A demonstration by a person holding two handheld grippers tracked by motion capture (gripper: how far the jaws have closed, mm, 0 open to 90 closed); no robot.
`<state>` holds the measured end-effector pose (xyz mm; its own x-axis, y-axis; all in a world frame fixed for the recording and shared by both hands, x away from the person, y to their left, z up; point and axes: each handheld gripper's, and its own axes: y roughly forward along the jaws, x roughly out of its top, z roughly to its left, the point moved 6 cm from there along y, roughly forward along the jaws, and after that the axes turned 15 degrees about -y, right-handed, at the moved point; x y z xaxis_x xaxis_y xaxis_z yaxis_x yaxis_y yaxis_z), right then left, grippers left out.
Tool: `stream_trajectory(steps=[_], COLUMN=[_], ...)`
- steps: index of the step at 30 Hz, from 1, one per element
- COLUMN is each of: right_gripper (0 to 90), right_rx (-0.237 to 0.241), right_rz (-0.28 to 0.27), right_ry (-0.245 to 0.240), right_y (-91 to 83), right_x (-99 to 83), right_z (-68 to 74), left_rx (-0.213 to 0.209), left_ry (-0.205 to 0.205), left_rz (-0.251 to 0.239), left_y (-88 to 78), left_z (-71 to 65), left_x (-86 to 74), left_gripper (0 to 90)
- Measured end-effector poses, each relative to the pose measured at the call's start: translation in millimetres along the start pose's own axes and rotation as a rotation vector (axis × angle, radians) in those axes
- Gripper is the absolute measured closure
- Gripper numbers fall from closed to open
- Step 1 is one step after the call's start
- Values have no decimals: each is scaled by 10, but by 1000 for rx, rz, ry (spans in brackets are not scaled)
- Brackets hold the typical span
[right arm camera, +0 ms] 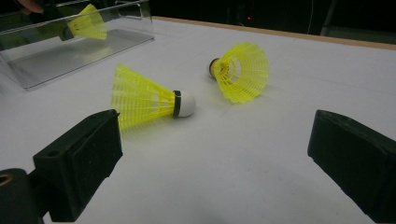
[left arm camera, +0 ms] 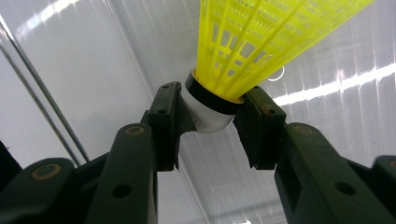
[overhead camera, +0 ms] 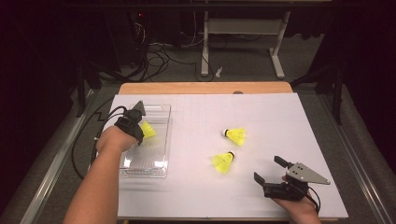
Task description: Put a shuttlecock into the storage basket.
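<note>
Shuttlecock sits pinched by its cork in my left tongs, skirt pointing into the clear tray below; right tongs wait wide.

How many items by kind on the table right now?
Yellow shuttlecocks: 3, one held by the left gripper over the tray, two loose on the table
Clear plastic tray: 1
Total: 4

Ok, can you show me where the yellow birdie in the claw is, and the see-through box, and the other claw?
Held shuttlecock (left arm camera: pixel 212 109): left gripper view, on its white cork.
Clear box (overhead camera: pixel 164 140): high view, on its right wall.
Right gripper (overhead camera: pixel 271 170): high view, midway between its open fingertips.
</note>
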<state>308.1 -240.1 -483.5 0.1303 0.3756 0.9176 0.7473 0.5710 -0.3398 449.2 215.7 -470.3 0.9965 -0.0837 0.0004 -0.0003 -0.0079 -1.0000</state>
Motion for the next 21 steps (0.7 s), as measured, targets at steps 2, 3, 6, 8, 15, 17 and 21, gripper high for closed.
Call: stream_trajectory(steps=[2,3,6,8,15,17,21], right_gripper=[35,35,35,35,35,36,35], right_rx=[0,-1,-1,0,-2,-2,-1], right_rz=[-1,-3,-3,-1,-1,-1,-1], right_ry=[-1,-1,1,2,4,5,2], right_y=[-2,-4,-6,-3,0,1,10], right_x=[2,3,2,-1,2,2,4], right_z=[1,-1,-4,-4,-4,-5,0], left_rx=[-18,-19,-20,-20,-54,-69,-54], left_ry=[-74,-56,6,7,36,-14,55], left_rz=[-63,-49,1,3,4,-48,10], left_y=[45,34,-10,-10,-14,25,-20], left_z=[-50,-38,7,12,-22,-85,-41], left_x=[18,13,-5,-7,-14,-10,-35], left_gripper=[619,619,619,620,506,486,460])
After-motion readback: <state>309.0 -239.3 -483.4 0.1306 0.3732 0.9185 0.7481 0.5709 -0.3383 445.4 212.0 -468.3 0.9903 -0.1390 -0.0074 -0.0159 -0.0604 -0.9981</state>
